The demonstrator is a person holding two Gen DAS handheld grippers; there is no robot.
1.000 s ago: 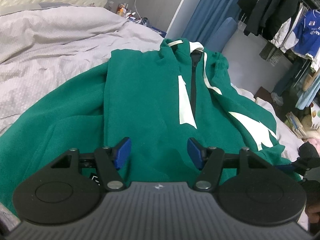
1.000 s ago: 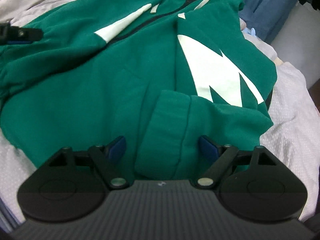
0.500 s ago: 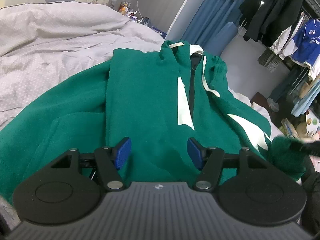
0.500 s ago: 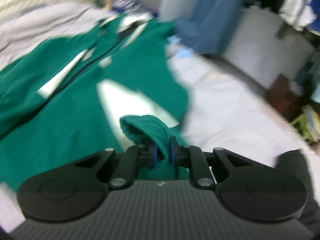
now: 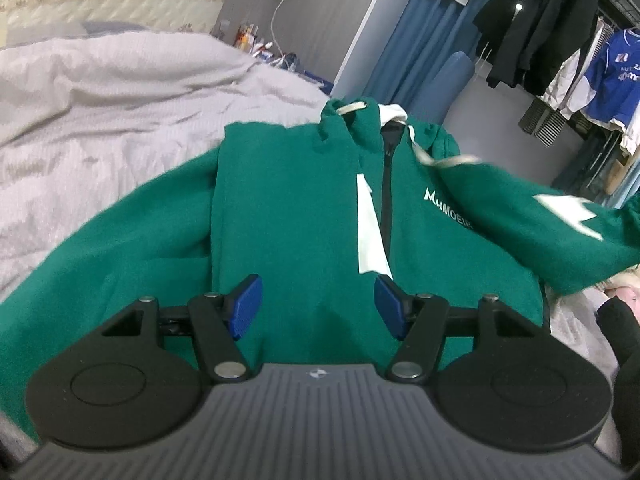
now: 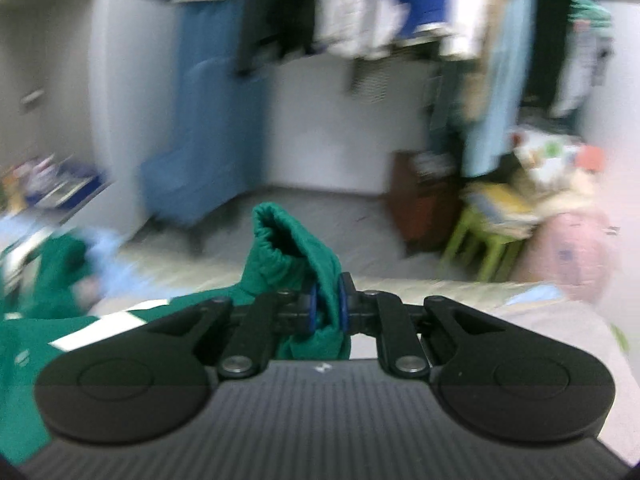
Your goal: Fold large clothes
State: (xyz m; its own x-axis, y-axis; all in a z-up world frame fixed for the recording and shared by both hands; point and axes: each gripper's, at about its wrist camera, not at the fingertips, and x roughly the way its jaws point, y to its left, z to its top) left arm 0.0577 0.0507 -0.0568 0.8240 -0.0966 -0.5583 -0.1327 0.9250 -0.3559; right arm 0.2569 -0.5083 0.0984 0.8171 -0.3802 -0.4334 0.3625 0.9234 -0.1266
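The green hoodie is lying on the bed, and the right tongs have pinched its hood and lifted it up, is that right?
Not quite: the right tongs are shut on the sleeve cuff, not the hood, as the right wrist view shows. The green hoodie does lie on the bed, and its sleeve hangs lifted at the right in the left wrist view.

A bed with a rumpled grey duvet (image 5: 104, 92) carries the green hoodie (image 5: 296, 216) spread on it.

hoodie (image 5: 296, 216) on bed (image 5: 100, 100), clothes rack (image 5: 560, 40) behind
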